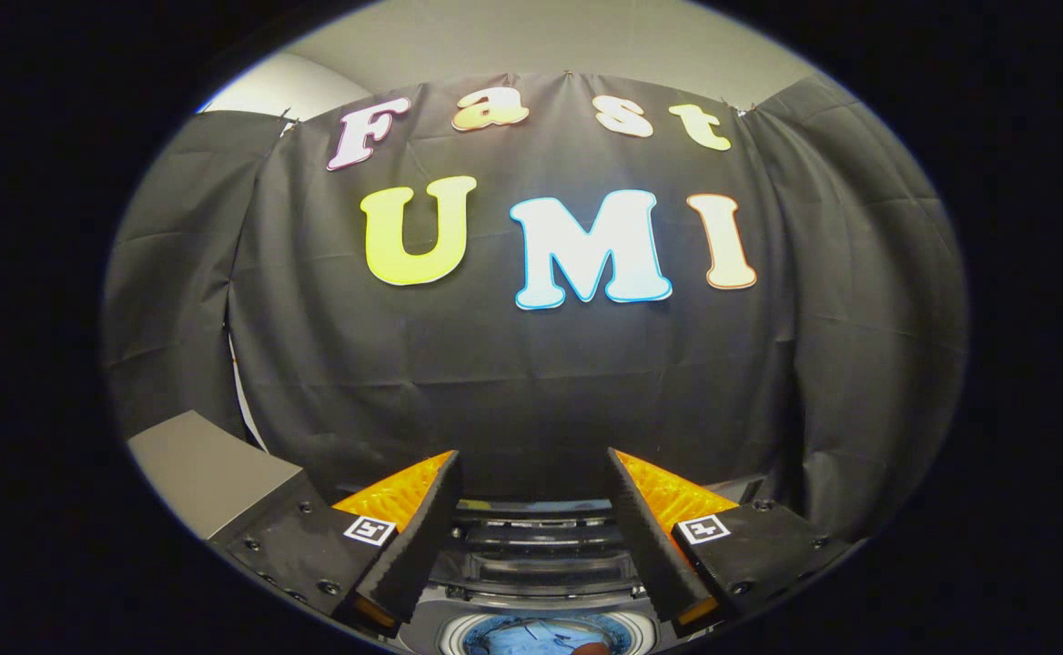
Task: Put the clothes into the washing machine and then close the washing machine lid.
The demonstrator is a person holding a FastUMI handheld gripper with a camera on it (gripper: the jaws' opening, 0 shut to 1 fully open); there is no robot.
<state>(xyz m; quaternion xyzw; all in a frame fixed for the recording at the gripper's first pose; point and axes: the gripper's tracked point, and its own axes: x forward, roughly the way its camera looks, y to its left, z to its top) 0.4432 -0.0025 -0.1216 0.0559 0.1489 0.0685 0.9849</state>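
The black cloth wall (531, 382) stood beyond everything. Below the fingers sat the washing machine (541, 564), its tub apparently uncovered with bluish clothes (531, 637) seemingly inside. The gripper (531, 537) held its 2 fingers apart, gripping nothing. Closing the lid probably remained.

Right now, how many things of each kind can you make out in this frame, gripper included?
Gripper, fingers apart and holding nothing: 1
Washing machine, seen between and below the fingers, drum opening showing: 1
Grey box-like surface beside the left finger: 1
Black cloth wall: 1
Total: 4
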